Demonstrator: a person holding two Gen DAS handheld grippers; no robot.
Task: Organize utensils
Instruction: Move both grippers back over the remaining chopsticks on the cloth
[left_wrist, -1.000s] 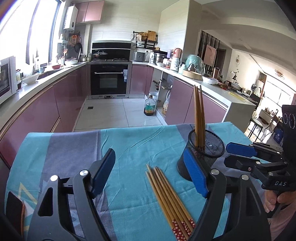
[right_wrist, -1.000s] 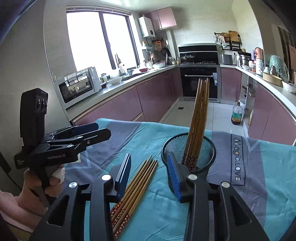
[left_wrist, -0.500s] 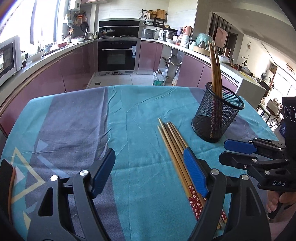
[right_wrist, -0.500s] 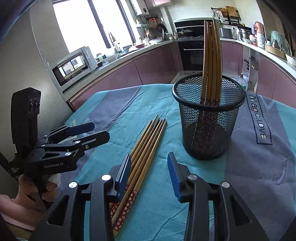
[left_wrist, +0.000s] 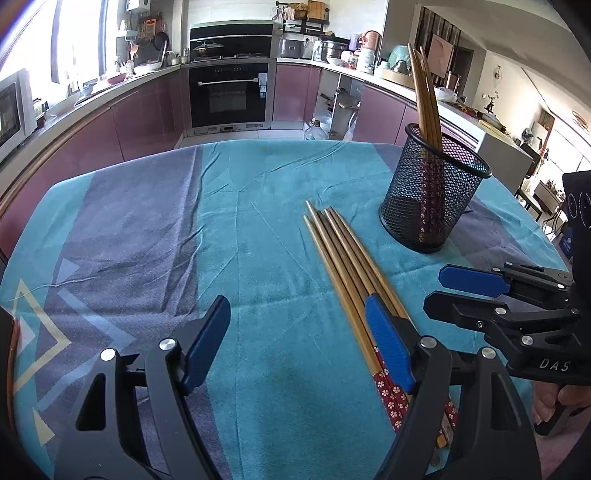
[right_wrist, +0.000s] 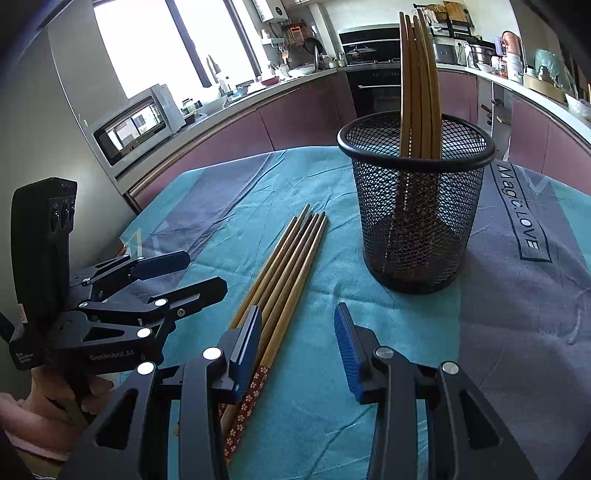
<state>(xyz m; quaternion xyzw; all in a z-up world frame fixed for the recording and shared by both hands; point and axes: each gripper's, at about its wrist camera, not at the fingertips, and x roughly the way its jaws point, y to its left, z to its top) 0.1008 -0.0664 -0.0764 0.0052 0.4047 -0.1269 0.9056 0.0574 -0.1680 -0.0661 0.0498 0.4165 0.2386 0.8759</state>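
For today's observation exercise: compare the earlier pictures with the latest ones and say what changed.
Both grippers, left gripper and right gripper, have dropped and tipped toward the loose chopsticks. Nothing was gripped or released. Unchanged: both jaws open and empty, loose chopsticks flat on the cloth, mesh holder upright.

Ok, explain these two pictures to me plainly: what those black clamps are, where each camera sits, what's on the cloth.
No robot here: a person holds a clamp-like two-finger gripper in each hand, with a camera on each that looks along its fingers. One picture looks out from the left gripper, the other from the right gripper; each also shows the other gripper at its edge. Both are open and hold nothing. On the teal tablecloth lie loose chopsticks beside a black mesh cup in which more chopsticks stand.
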